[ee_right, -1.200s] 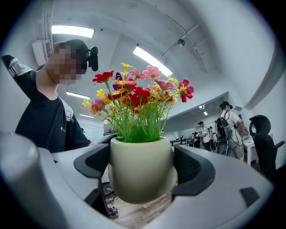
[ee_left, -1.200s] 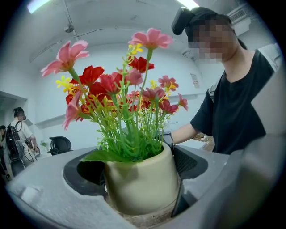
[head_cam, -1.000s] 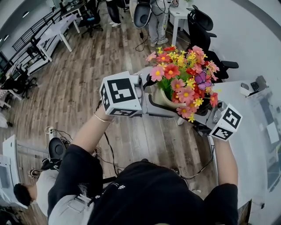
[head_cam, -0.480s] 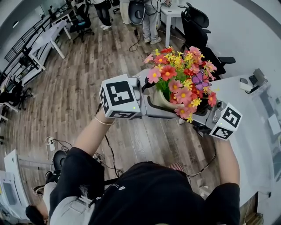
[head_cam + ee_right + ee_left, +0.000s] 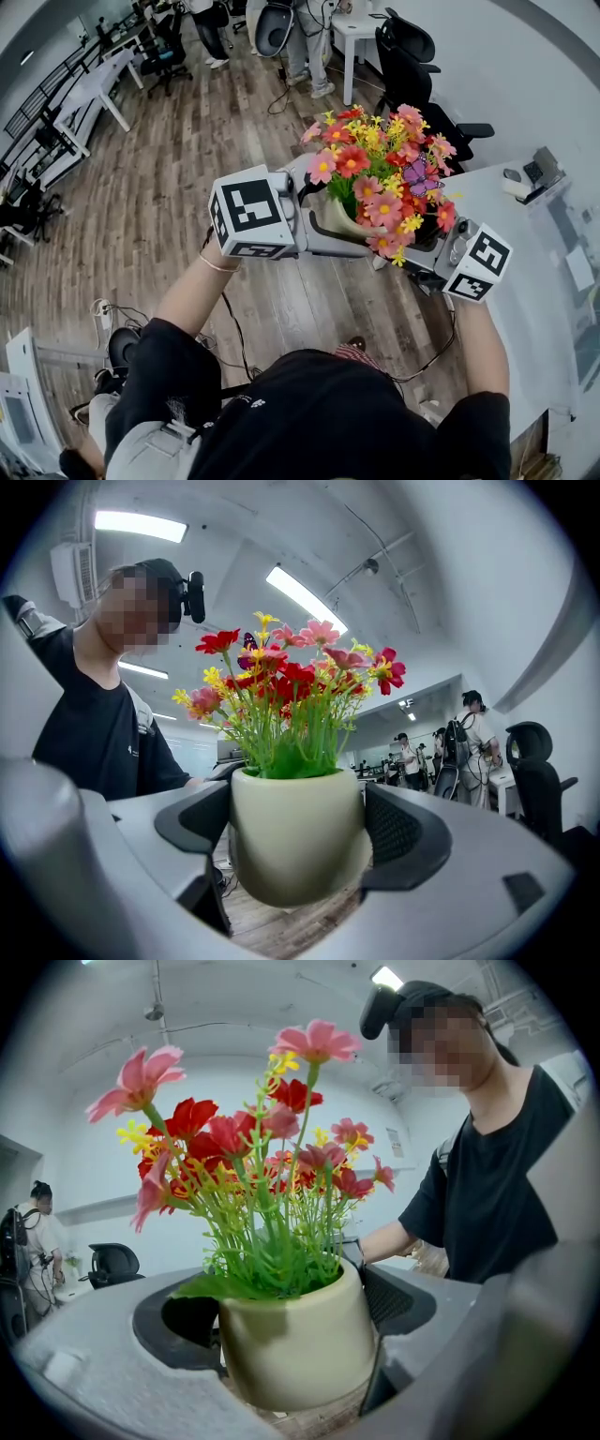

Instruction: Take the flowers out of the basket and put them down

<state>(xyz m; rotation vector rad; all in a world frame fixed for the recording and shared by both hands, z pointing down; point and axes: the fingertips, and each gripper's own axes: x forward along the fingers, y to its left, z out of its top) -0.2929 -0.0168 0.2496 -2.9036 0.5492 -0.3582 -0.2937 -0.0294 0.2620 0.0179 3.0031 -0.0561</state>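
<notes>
Flowers (image 5: 380,164) in cream pot (image 5: 295,832), up in air over wood floor (image 5: 178,187), beside white table (image 5: 530,300). No basket seen. Left gripper (image 5: 321,223) and right gripper (image 5: 420,246) each pinch pot walls from opposite sides. Pot looks smooth, rigid, probably light. Stems flimsy, so grip pot, not blooms.

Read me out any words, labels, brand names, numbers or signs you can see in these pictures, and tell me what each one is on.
No text can be read.
left marker cube: black and white square pattern only, no letters.
right marker cube: the same, pattern only.
cream pot: plain, no label.
white print on the black shirt: too small to read.
wall notice behind the flowers: too blurred to read.
</notes>
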